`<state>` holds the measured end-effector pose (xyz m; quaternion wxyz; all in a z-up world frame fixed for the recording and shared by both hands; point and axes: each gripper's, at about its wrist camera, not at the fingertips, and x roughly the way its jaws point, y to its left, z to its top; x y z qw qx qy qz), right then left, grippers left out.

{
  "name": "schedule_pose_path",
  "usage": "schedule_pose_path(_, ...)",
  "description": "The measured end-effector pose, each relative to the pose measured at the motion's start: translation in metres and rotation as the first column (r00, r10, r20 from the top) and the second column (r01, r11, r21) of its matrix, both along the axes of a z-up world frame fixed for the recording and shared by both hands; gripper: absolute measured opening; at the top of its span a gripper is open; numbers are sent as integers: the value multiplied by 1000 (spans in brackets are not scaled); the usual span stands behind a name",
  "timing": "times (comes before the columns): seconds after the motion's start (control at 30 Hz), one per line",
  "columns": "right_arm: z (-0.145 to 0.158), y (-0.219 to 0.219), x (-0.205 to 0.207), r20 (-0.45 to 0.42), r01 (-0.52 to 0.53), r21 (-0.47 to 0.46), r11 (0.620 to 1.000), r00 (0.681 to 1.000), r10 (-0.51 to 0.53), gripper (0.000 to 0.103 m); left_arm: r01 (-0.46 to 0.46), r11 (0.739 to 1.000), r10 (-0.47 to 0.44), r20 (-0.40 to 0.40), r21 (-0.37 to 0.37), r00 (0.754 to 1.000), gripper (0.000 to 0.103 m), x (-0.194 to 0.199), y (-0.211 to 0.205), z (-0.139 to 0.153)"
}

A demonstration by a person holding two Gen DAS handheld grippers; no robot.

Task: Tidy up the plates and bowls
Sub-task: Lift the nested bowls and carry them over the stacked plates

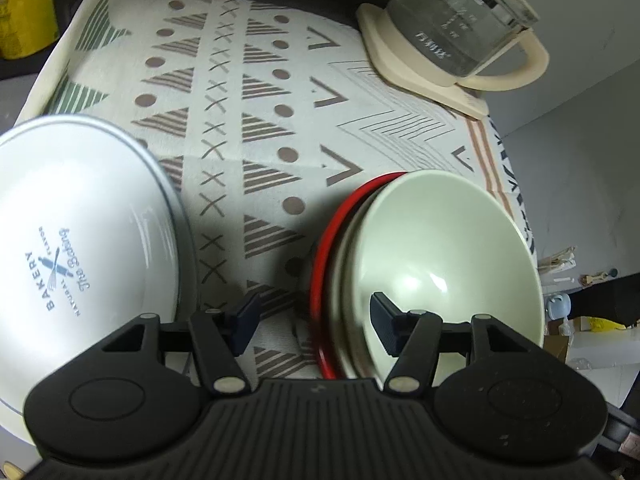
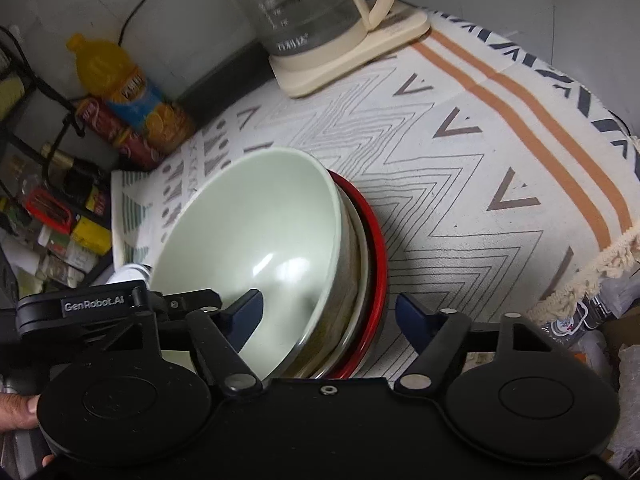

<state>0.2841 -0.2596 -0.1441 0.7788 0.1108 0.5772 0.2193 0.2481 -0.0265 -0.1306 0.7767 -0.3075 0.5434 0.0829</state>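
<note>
on patterned cloth [image 1: 248, 92]: one white plate [image 1: 80, 216], one bowl stack [image 1: 440, 248]; both grippers, left [image 1: 316, 320] and right [image 2: 330, 312], spread, straddling its rim.

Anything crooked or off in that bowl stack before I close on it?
Yes: the pale green bowl sits tilted and off-centre in the stack, leaning away from the red dish beneath, whose rim shows on one side only. No chips or spills visible. Both the left tool and right tool straddle the rims, open.
</note>
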Motion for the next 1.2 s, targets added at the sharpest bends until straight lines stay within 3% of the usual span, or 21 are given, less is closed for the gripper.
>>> schedule_pose_path(0.2,-17,0,10,-38,-11,-26,1000,999,10,49,-2,999,2,-13,-47,1000,36,4,3,-12)
schedule_pose_path(0.27,-22,-1,13,-49,-15,-43,999,999,13,38,13,998,-14,-17,-64,1000,31,6,1,-16)
schedule_pose_path(0.6,-23,-7,12,-55,2,-10,1000,998,-2,31,28,999,-28,1,-41,1000,30,8,0,-9)
schedule_pose_path(0.9,11,8,16,41,-8,32,999,999,7,31,-1,999,3,62,-35,998,30,-1,17,22)
schedule_pose_path(1.2,36,48,14,79,-60,64,996,995,55,31,-56,998,57,102,-17,993,30,-23,54,49)
